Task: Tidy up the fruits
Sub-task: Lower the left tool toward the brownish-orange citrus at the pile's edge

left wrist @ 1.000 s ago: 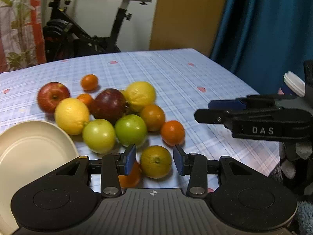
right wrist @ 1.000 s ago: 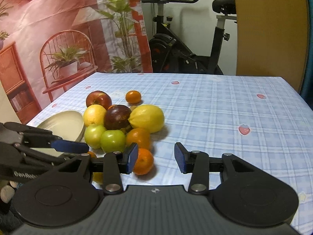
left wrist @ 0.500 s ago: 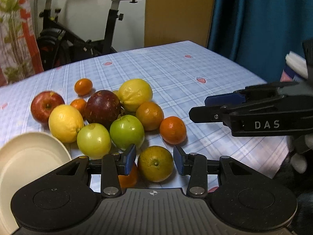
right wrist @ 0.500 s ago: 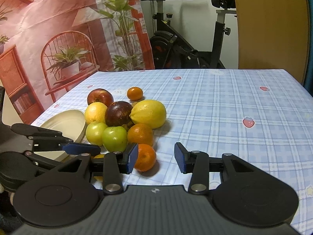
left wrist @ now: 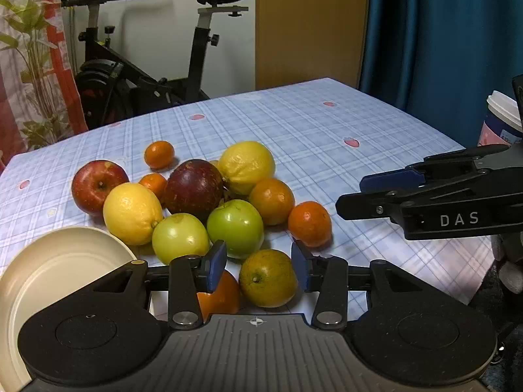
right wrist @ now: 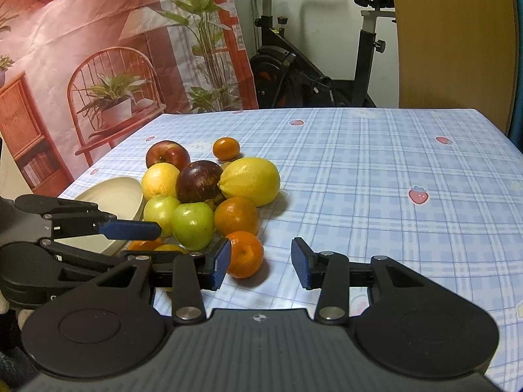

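Fingers (left wrist: 217,263) of left gripper (left wrist: 258,266) parted, framing greenish orange (left wrist: 268,277) without clear contact. Right gripper (right wrist: 260,263) likewise partly open, empty, orange (right wrist: 245,253) just beside its left pad. Fruit pile (left wrist: 202,202) heaped on checked tablecloth (left wrist: 327,130), touching one another. Cream plate (left wrist: 49,277) beside pile, bare.
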Demonstrator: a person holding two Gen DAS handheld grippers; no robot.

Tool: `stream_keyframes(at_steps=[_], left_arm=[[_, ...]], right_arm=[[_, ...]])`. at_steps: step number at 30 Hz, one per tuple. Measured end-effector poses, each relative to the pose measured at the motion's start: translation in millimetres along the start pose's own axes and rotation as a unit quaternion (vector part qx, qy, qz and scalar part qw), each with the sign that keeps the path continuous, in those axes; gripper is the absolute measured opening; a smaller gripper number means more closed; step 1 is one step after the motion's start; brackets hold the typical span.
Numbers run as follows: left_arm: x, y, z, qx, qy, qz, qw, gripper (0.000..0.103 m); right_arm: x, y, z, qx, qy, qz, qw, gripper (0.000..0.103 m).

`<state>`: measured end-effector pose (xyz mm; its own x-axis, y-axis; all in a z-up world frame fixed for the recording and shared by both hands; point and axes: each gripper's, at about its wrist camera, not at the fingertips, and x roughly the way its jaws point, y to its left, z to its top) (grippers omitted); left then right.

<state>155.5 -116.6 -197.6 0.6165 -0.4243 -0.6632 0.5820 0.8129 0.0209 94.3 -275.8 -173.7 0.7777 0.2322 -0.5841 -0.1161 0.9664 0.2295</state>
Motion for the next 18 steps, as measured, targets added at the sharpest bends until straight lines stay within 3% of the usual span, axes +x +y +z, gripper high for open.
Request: stream_keyframes(at_steps=[12, 18], left_arm=[[-6.1, -10.4, -3.5, 0.01, 0.003, -0.033, 0.9994, 0.047], [-8.0, -9.5, -6.9, -0.001, 0.008, -0.03, 0.9995, 0.048]], right_arm=[[-2.3, -3.0, 0.8, 0.006, -0.004, -0.006, 1.0, 0.044], [-2.1, -4.9, 1.2, 0.008, -0.004, -0.006, 1.0, 0.044]])
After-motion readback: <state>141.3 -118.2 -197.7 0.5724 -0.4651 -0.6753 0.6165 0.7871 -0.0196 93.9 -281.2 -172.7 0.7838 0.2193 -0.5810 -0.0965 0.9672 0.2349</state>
